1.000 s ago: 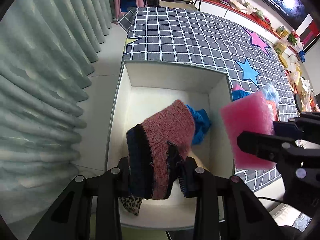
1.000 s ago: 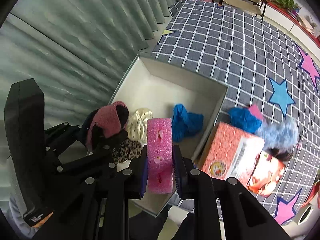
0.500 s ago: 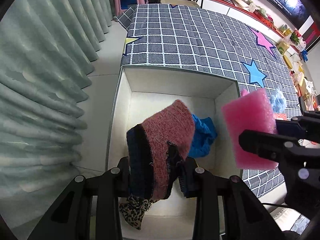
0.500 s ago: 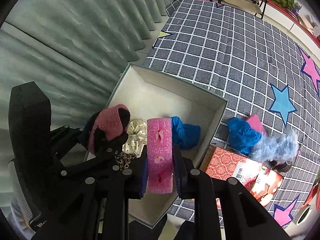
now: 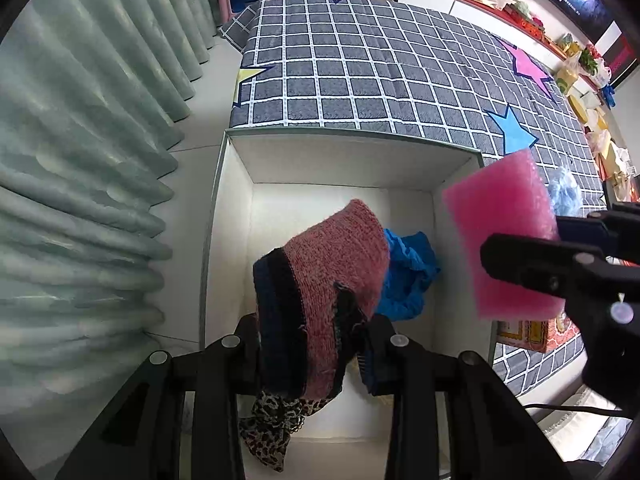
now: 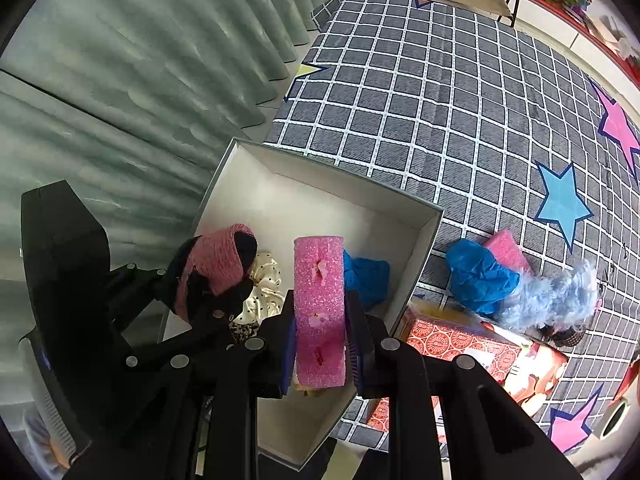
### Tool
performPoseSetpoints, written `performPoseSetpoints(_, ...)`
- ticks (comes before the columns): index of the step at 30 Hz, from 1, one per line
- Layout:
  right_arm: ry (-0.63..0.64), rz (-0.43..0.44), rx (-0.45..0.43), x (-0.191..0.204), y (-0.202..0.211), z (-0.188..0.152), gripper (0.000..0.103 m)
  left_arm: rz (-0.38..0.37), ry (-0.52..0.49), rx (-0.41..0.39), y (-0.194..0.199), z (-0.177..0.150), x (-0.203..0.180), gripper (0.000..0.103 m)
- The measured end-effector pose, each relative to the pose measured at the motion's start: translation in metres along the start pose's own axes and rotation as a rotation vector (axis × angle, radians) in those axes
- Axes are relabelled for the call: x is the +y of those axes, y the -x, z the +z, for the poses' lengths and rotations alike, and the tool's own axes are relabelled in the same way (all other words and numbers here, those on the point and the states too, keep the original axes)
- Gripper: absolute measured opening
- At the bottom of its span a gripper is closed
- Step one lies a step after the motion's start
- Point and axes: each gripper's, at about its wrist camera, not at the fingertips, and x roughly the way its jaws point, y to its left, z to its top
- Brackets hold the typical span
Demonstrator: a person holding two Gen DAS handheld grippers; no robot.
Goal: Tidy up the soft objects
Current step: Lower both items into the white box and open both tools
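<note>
My left gripper (image 5: 310,354) is shut on a pink and black knitted piece (image 5: 332,280) and holds it above the open white box (image 5: 352,168). The knitted piece also shows in the right wrist view (image 6: 214,264). My right gripper (image 6: 320,354) is shut on a pink foam sponge (image 6: 319,312), held over the box's right wall (image 6: 416,264); the sponge shows at the right of the left wrist view (image 5: 504,236). Inside the box lie a blue cloth (image 5: 412,276), a leopard-print cloth (image 5: 272,428) and a cream dotted scrunchie (image 6: 264,288).
On the checked blanket (image 6: 440,100) right of the box lie a blue cloth (image 6: 480,280), a second pink sponge (image 6: 506,250), a fluffy light-blue item (image 6: 556,296) and a red patterned carton (image 6: 452,348). Green curtains (image 5: 80,160) hang at the left.
Both grippers have drawn back and up with their loads; the box looks smaller and farther away. The leopard-print cloth and scrunchie in the box have come more into view.
</note>
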Motion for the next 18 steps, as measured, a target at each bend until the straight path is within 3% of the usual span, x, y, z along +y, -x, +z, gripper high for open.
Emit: performPoseSetpoints(18, 0.005, -0.003, 0.02, -0.001, -0.008, 0.006, 0.024, 0.015, -0.008, 0.029, -0.014, 0.001, -0.004, 0.037)
